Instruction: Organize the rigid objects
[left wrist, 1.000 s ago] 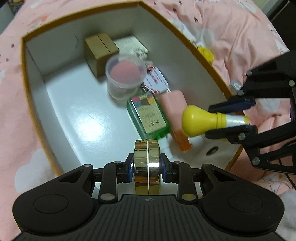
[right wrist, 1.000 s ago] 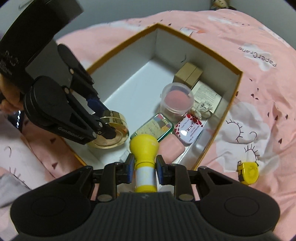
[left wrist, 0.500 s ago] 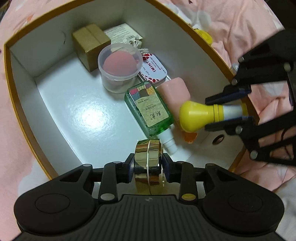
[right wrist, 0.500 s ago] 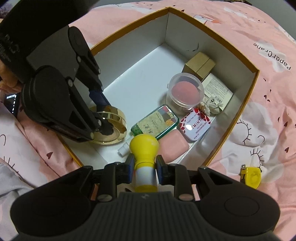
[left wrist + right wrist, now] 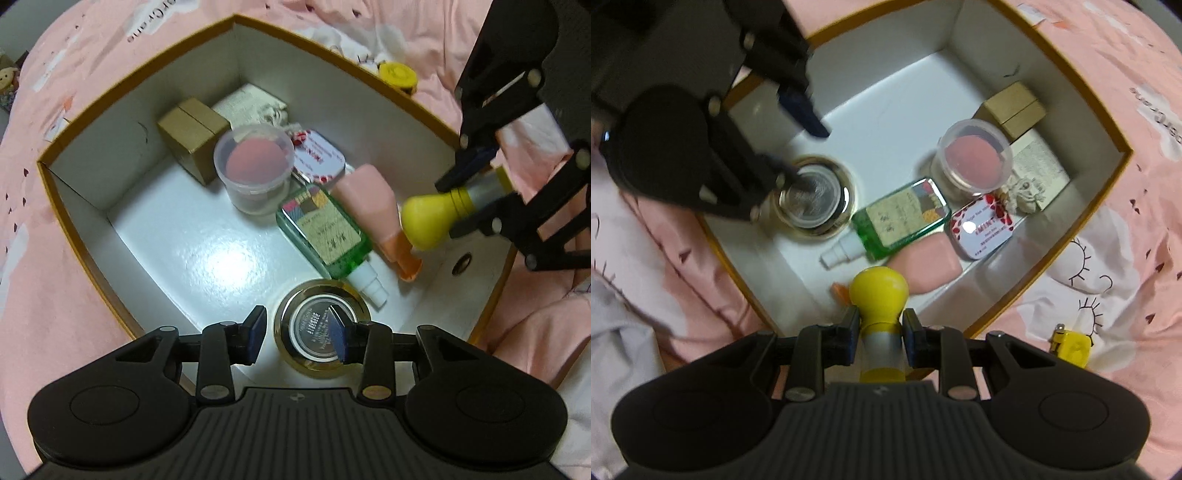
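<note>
A gold round compact [image 5: 322, 328] lies flat on the white floor of the orange-rimmed box [image 5: 155, 66], near its front wall. My left gripper [image 5: 298, 334] is open above it, fingers apart. The compact also shows in the right wrist view [image 5: 816, 197]. My right gripper [image 5: 880, 334] is shut on a yellow-capped bottle [image 5: 879, 293], held over the box's near corner. In the left wrist view the bottle [image 5: 430, 219] sits at the right.
In the box lie a green spray bottle [image 5: 905, 218], a pink bottle [image 5: 929, 264], a mint tin [image 5: 979, 225], a clear tub with a pink sponge [image 5: 975, 158], a brown carton [image 5: 1014, 105] and a booklet [image 5: 1039, 166]. A yellow tape measure [image 5: 1071, 349] lies on the pink bedding.
My left gripper has opened and let go of the gold compact, which now lies flat on the box floor. Both grippers moved in over the box.
</note>
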Available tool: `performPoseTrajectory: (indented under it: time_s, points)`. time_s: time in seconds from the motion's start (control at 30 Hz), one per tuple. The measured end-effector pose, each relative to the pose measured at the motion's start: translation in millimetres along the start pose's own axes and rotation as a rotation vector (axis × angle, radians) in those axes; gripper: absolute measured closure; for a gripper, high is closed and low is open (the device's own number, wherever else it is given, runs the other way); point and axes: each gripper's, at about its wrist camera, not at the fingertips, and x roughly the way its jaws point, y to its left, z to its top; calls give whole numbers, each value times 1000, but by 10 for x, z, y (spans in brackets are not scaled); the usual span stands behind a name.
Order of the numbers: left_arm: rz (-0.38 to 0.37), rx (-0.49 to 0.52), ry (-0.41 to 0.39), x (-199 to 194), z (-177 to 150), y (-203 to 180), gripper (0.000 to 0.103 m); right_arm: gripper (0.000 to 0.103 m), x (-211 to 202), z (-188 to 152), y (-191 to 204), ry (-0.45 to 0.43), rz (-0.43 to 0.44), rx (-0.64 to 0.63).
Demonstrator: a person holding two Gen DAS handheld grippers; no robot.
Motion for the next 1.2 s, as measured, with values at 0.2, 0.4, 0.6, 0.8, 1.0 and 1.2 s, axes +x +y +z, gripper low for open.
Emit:
performPoseTrajectory:
  time_s: [0.2, 0.4, 0.6, 0.8, 1.0, 1.2]
  points:
    - [-71, -36, -63, -26, -56, 60, 57, 80, 107, 141, -21, 86, 92, -20]
    - [-144, -21, -118, -26, -79, -7, 57, 79, 298, 223, 138, 241, 6, -141]
    - [-178, -10, -127, 27, -93, -22, 57, 79, 471, 296, 130, 329, -4, -168]
    - [-192, -20, -136, 33, -111, 3, 57, 76, 474, 324, 96, 323, 10, -146]
    - [-212, -19, -149, -39, -106, -24, 57, 72, 239, 307, 56, 273, 14, -131]
    - [-220, 4, -196, -217, -60, -134, 57, 62, -149, 198, 35, 148, -13, -76]
